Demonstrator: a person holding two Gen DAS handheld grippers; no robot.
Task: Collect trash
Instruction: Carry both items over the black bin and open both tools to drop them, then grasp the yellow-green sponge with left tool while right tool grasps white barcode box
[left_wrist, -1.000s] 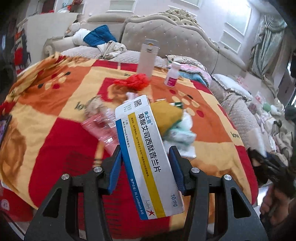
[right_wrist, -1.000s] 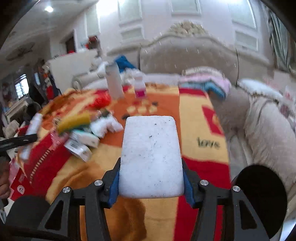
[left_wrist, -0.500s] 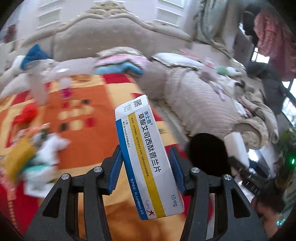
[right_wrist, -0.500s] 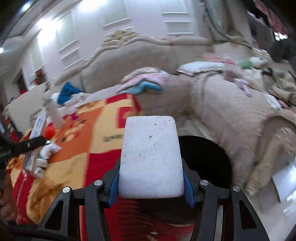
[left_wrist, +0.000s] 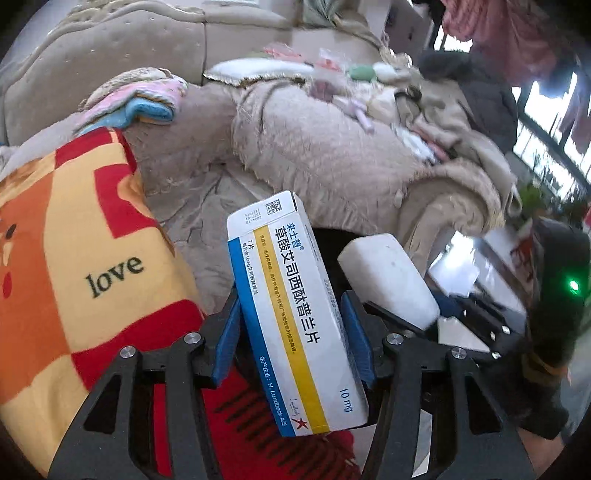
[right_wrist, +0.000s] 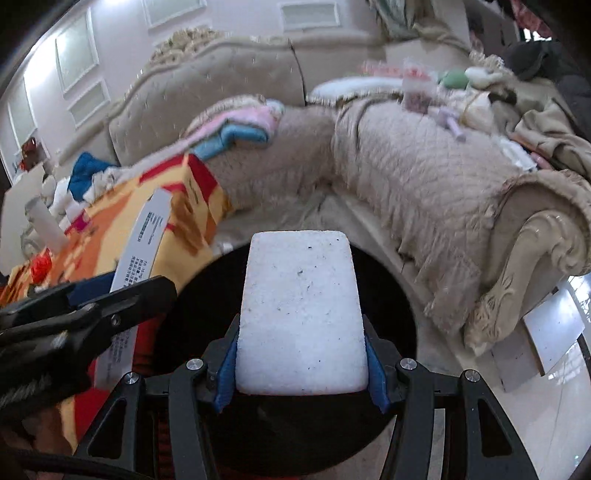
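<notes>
To my left a table is lying under a red, orange and yellow blanket with "love" printed on it, its edge hanging down near me. At its far left corner a white upright bottle and a red crumpled bit are sitting on the blanket. On the pale glossy floor a black round bin is standing just beside the blanket's edge. Beyond it a beige quilted sofa is carrying folded pink and blue cloths and blurred clutter at the far right.
</notes>
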